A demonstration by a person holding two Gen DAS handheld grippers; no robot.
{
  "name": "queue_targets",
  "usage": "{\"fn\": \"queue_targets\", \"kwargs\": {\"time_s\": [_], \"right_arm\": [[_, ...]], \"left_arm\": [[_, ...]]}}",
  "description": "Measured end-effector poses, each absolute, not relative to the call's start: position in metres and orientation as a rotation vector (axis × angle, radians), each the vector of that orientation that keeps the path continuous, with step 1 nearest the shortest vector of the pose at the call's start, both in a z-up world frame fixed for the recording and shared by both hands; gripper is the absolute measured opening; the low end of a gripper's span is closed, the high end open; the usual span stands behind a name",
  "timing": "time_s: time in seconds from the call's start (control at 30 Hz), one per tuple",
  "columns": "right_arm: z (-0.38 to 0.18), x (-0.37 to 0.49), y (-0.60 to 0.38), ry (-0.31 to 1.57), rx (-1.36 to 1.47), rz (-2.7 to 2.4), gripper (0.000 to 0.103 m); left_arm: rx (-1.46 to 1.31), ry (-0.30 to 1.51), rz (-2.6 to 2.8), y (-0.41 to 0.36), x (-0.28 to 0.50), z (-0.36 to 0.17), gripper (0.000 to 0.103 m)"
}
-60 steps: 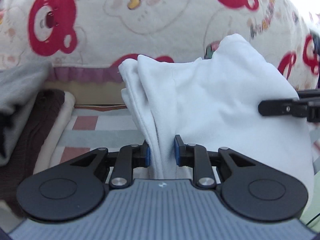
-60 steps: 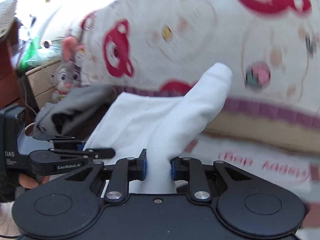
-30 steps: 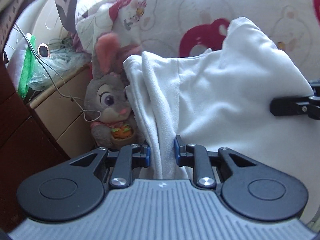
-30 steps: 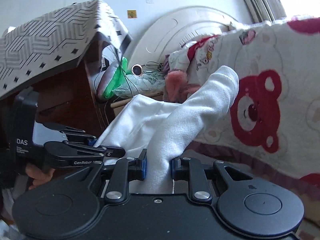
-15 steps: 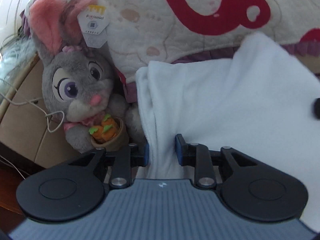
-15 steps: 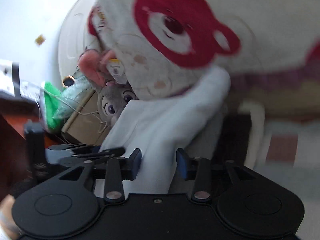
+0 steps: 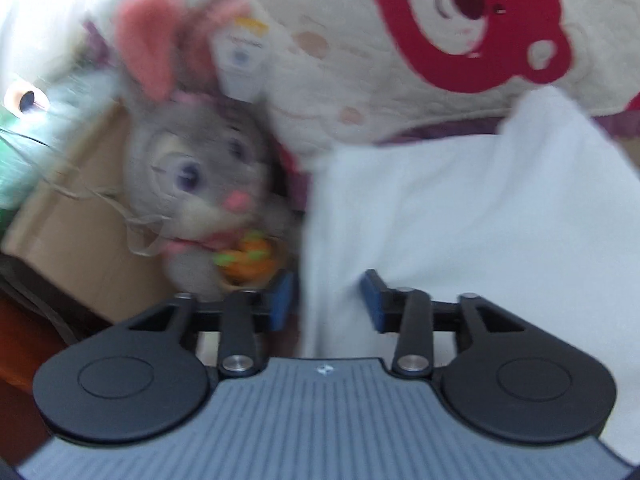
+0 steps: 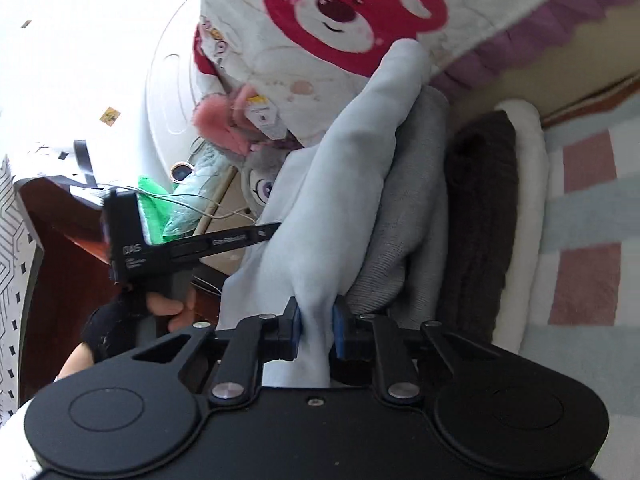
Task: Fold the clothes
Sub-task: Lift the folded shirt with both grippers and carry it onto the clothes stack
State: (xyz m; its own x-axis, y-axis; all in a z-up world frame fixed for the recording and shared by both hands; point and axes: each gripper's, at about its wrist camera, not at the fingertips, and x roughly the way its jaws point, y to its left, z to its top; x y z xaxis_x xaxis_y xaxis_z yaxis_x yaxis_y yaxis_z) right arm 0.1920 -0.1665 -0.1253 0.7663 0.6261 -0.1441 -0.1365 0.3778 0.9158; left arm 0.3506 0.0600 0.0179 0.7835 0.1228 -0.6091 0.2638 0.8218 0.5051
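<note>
A white garment (image 7: 460,220) lies folded in front of the bear-print quilt, its near edge running between the fingers of my left gripper (image 7: 326,300). Those jaws are opening and the blue pads stand apart from the cloth. In the right wrist view the same garment (image 8: 340,200) drapes over a grey folded piece. My right gripper (image 8: 316,332) is closing and its pads pinch a fold of the white cloth. The left gripper (image 8: 272,229) shows side-on there, held by a gloved hand (image 8: 160,308).
A grey plush rabbit (image 7: 200,184) sits just left of the garment, against the quilt (image 7: 460,40). Grey (image 8: 412,220), dark brown (image 8: 480,220) and white (image 8: 532,200) folded pieces stand in a row on the checked sheet (image 8: 588,240). A wooden cabinet (image 7: 80,240) is at far left.
Both grippers came down with the white garment to the spot beside the rabbit. The left jaws have widened off the cloth. The right jaws opened, then closed again on it.
</note>
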Motion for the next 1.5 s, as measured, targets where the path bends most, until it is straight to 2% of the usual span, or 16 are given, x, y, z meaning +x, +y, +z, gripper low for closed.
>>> {"fn": "queue_targets", "kwargs": {"time_s": [0.1,0.17,0.27,0.37,0.43,0.5,0.63,0.7,0.73,0.77,0.8,0.9,0.97,1.1,1.17,1.5], "right_arm": [[-0.122,0.194,-0.167,0.565,1.089,0.546,0.020],[-0.118,0.195,-0.167,0.592,1.061,0.575,0.022],[-0.114,0.188,-0.171,0.622,0.999,0.621,0.027],[-0.110,0.175,-0.193,0.554,0.985,0.565,0.032],[-0.102,0.178,-0.209,0.490,0.982,0.509,0.052],[-0.095,0.194,-0.223,0.445,1.008,0.467,0.063],[-0.091,0.248,-0.226,0.468,1.038,0.474,0.067],[-0.100,0.276,-0.216,0.563,1.012,0.491,0.067],[-0.102,0.285,-0.211,0.562,0.979,0.492,0.056],[-0.103,0.293,-0.206,0.551,0.945,0.494,0.038],[-0.097,0.298,-0.201,0.536,0.866,0.482,0.026],[-0.071,0.297,-0.187,0.403,0.610,0.467,0.025],[-0.071,0.301,-0.181,0.402,0.504,0.403,0.029],[-0.097,0.308,-0.198,0.492,0.655,0.291,0.052],[-0.101,0.307,-0.205,0.495,0.703,0.288,0.052],[-0.077,0.306,-0.211,0.447,0.653,0.164,0.050]], "left_arm": [[0.631,0.542,-0.032,0.057,0.327,0.028,0.055],[0.567,0.590,-0.137,0.057,0.322,0.029,0.056],[0.661,0.677,-0.182,0.046,0.319,0.007,0.055],[0.701,0.711,-0.191,0.043,0.319,-0.007,0.054],[0.628,0.732,-0.190,0.052,0.325,-0.005,0.054],[0.574,0.751,-0.201,0.059,0.328,-0.002,0.054],[0.562,0.754,-0.219,0.064,0.328,-0.004,0.054],[0.544,0.755,-0.219,0.065,0.328,-0.005,0.054],[0.536,0.756,-0.218,0.065,0.328,-0.005,0.054],[0.532,0.754,-0.218,0.065,0.329,-0.006,0.054],[0.530,0.753,-0.219,0.066,0.329,-0.006,0.054],[0.518,0.748,-0.218,0.068,0.329,-0.006,0.054],[0.494,0.748,-0.217,0.071,0.331,-0.007,0.054],[0.479,0.717,-0.209,0.071,0.330,-0.007,0.059],[0.518,0.693,-0.167,0.069,0.334,-0.007,0.069],[0.488,0.752,-0.090,0.080,0.358,-0.006,0.072]]}}
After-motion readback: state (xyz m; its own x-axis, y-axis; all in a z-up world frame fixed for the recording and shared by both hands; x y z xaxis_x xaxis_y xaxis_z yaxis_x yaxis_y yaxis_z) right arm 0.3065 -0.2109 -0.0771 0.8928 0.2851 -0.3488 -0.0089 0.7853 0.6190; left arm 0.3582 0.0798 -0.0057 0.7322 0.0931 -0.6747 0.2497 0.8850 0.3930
